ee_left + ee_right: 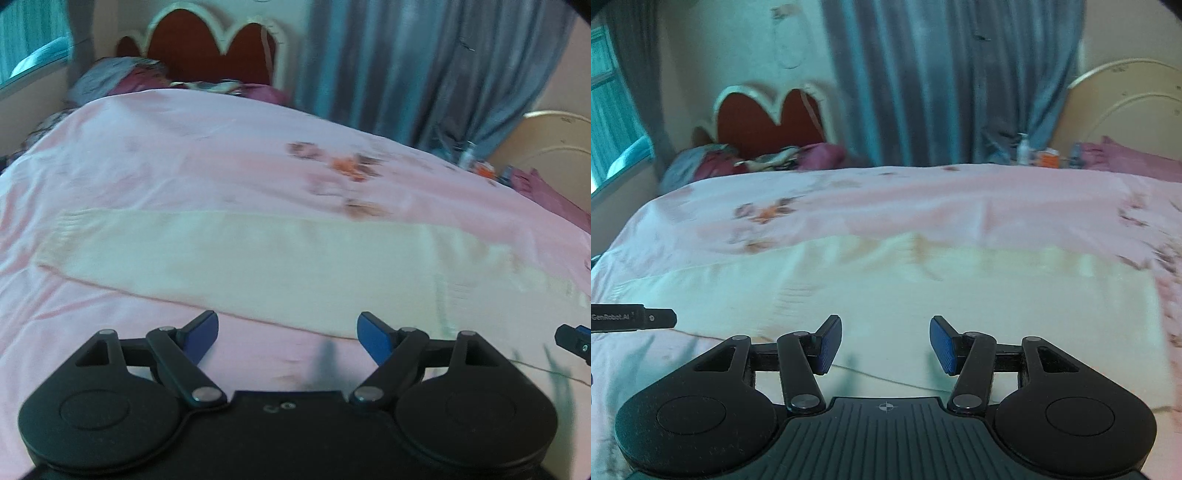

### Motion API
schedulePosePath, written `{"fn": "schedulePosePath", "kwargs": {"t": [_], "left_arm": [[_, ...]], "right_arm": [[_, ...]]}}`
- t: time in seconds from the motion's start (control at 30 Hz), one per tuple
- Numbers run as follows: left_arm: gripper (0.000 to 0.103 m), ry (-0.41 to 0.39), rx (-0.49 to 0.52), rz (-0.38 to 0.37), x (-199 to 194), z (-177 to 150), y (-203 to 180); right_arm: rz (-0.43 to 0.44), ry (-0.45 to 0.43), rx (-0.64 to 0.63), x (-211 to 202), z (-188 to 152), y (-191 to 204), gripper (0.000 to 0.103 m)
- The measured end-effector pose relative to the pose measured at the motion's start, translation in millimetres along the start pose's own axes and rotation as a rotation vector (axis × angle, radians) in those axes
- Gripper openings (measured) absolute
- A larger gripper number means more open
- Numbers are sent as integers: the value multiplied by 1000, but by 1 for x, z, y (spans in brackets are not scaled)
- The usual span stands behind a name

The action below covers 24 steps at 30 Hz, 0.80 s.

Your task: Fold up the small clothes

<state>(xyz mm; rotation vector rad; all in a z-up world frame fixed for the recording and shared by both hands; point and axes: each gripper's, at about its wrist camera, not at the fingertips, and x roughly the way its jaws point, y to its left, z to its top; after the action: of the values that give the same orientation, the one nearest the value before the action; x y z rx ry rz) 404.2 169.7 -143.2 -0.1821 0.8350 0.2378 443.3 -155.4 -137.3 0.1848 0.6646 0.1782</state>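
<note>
- Cream cloth [236,254], the small garment we are folding, lies flat in a long band across the pink bedspread [184,155], its long near edge running just ahead of both tools.
- In the right wrist view the same cream piece [923,295] fills the middle of the bed, reaching close to the right side of the bedspread, where the pink floral cover shows again.
- Our left gripper [286,338] stands with its 2 blue pads spread wide and nothing between them; only pink cover and the cloth's near hem show through the gap.
- Our right gripper [885,345] is also parted, less widely, and holds nothing; it hovers above the cream fabric without pressing on it.
- We see the tip of the other tool at the edge of each view, so the 2 hands work side by side along the near edge.
- Our reading: one fold looks laid down and let go, and we are between folds, free to take the next hold.
- Both frames are blurred, so we cannot tell how many layers the band has or where its corners end.
- Next we judge that each tool must come down on the near hem, or on the 2 short ends, pinch the full thickness, and carry it across evenly.
- Risk: a grip that also catches the bedspread would drag the cover and spoil the fold.
</note>
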Motion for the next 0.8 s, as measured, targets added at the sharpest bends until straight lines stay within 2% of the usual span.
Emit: {"fn": "schedulePosePath", "kwargs": {"t": [0.2, 0.47, 0.6, 0.7, 0.77, 0.8], "left_arm": [[81, 11, -81, 61, 8, 4, 53], [81, 26, -228, 95, 17, 4, 117], [80, 26, -345, 59, 25, 3, 145], [79, -20, -431, 9, 31, 3, 162], [75, -54, -474, -4, 36, 5, 170], [68, -73, -495, -5, 40, 7, 173]], "right_arm": [[18, 3, -25, 26, 10, 37, 53], [7, 49, -30, 64, 12, 58, 53], [-6, 81, -29, 76, 4, 58, 53], [-9, 100, -30, 83, -2, 58, 53], [-10, 103, -27, 86, -4, 57, 53], [-8, 102, -27, 87, -4, 56, 53]]}}
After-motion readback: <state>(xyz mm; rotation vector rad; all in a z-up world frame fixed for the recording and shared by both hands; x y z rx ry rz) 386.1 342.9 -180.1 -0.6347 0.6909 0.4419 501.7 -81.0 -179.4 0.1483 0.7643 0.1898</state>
